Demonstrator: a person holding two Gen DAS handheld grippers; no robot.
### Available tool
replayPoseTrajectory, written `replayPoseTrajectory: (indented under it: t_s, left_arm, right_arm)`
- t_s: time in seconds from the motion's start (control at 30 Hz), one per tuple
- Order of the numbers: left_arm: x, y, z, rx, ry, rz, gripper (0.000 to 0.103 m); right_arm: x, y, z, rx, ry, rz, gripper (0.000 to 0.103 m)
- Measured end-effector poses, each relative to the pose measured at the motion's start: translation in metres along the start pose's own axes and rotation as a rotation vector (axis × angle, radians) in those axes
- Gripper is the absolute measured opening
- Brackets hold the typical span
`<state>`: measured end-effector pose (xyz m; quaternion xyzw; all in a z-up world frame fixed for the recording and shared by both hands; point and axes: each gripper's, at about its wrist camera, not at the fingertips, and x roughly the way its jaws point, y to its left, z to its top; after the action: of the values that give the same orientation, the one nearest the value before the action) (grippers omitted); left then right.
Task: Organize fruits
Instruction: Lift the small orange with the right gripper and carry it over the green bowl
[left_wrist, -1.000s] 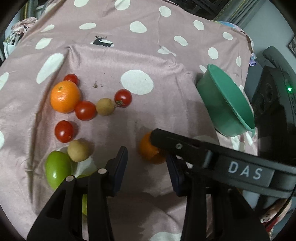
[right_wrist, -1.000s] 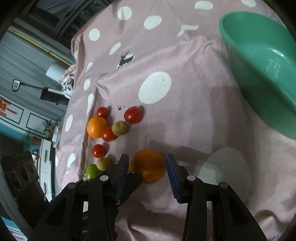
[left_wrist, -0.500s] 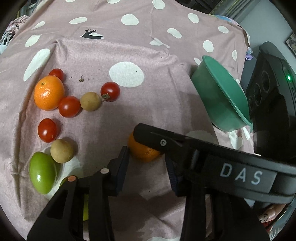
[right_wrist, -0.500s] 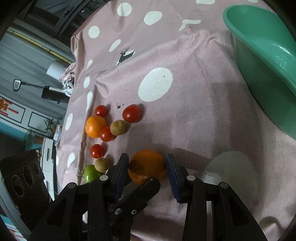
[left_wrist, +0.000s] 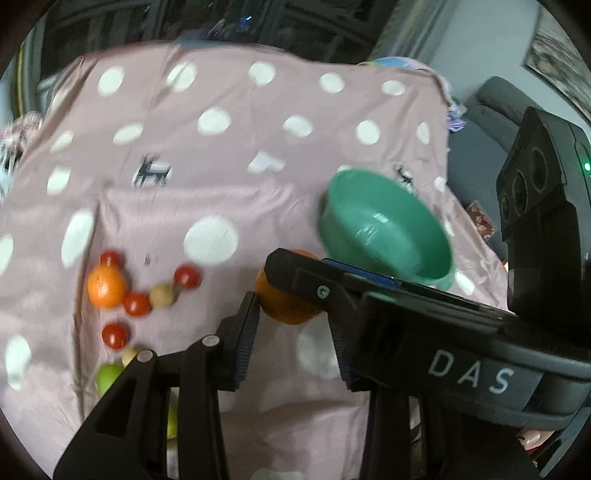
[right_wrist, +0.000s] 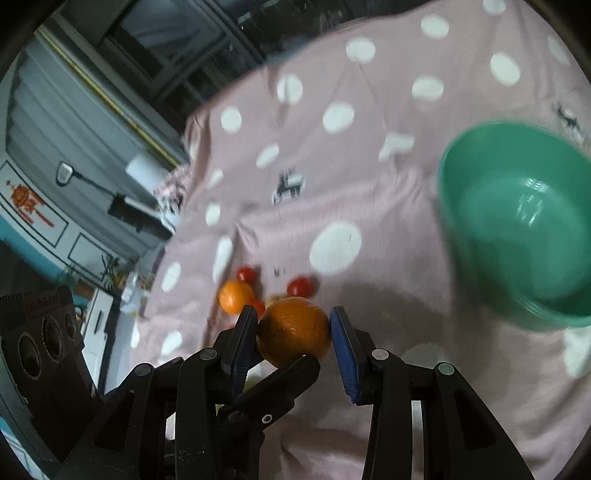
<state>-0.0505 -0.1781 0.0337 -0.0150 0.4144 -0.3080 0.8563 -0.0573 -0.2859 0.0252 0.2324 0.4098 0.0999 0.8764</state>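
Left of the green bowl: right hand-held gripper pinches orange w/ left hand-held gripper half-open alongside; blue pads barely grip, so it could roll out before bowl.

My left gripper's arm hides most of the green fruit (apple or not, I can't tell); the cloth is motion-blurred.

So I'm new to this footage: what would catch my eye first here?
An orange clamped between the right gripper pads, close to the lens. To its right sits an empty green bowl on the pink polka-dot cloth. Farther left lies a cluster of tomatoes and another orange.
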Motion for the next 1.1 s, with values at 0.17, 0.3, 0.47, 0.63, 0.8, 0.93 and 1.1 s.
replayPoseTrajectory:
  t_s: [0.17, 0.3, 0.47, 0.63, 0.8, 0.93, 1.1]
  left_arm:
    - [-0.01, -0.032, 0.031, 0.09, -0.056, -0.043, 0.038]
    - [-0.009, -0.058, 0.052, 0.159, -0.092, -0.064, 0.038]
    - [0.016, -0.086, 0.062, 0.218, -0.074, -0.103, 0.037]
    - [0.054, -0.101, 0.062, 0.244, -0.006, -0.145, 0.037]
    - [0.083, -0.112, 0.059, 0.252, 0.053, -0.182, 0.037]
    - [0.102, -0.118, 0.056, 0.247, 0.097, -0.2, 0.037]
    - [0.116, -0.122, 0.053, 0.243, 0.131, -0.222, 0.037]
  right_arm:
    - [-0.042, 0.0, 0.02, -0.008, -0.115, -0.023, 0.043]
    - [-0.071, -0.005, 0.038, -0.007, -0.204, -0.056, 0.043]
    - [-0.089, -0.031, 0.05, 0.048, -0.266, -0.09, 0.043]
    - [-0.087, -0.071, 0.048, 0.142, -0.266, -0.117, 0.043]
    - [-0.084, -0.103, 0.044, 0.213, -0.244, -0.153, 0.043]
    - [-0.08, -0.123, 0.041, 0.266, -0.217, -0.175, 0.043]
    - [-0.075, -0.139, 0.038, 0.305, -0.191, -0.21, 0.043]
